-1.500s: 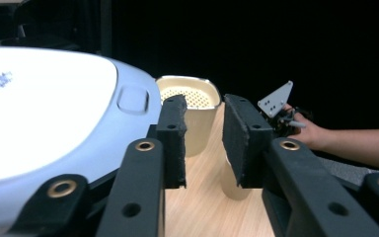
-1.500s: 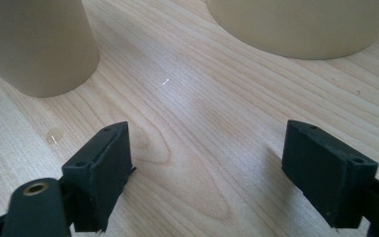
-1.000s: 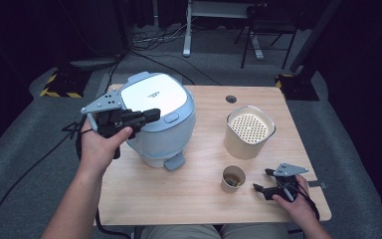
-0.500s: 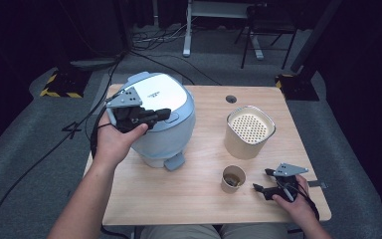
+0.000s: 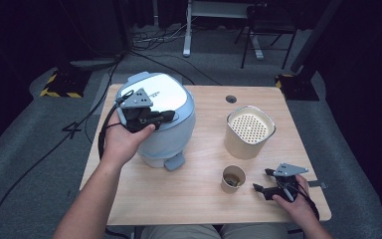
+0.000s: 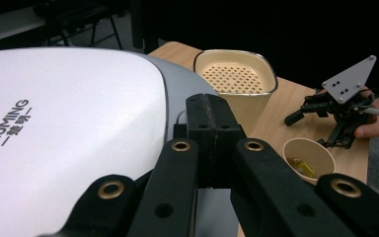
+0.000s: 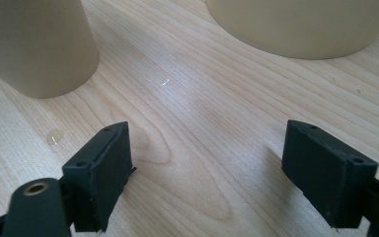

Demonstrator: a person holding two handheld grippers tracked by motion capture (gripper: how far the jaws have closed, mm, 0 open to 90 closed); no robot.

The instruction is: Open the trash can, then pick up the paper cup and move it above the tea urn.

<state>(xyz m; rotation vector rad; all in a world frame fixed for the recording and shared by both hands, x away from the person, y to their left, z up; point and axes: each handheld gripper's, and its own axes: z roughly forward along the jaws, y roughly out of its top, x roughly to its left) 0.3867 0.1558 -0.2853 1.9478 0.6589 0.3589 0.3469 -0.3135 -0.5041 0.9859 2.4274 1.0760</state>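
Note:
A light-blue rice cooker (image 5: 171, 137) with a white lid (image 6: 69, 128) stands at the table's left. My left gripper (image 5: 169, 117) lies over the lid's front edge, shut, with its pads pressed together and nothing between them (image 6: 209, 106). A beige container with a perforated insert (image 5: 249, 130) (image 6: 234, 76) stands to the right. In front of it is a small paper cup (image 5: 233, 178) (image 6: 308, 158) with something yellowish inside. My right gripper (image 5: 262, 180) (image 7: 207, 168) rests on the table beside the cup, open and empty, pointing left toward it.
The wooden table (image 5: 199, 199) has a cable hole (image 5: 231, 99) near its far edge. A drop of liquid (image 7: 54, 137) lies on the wood close to the cup (image 7: 34, 44). Cables trail over the grey floor at the left (image 5: 54, 144).
My left hand has carried its shut gripper to the right, from the cooker's left side to over the lid. The right gripper has stayed put.

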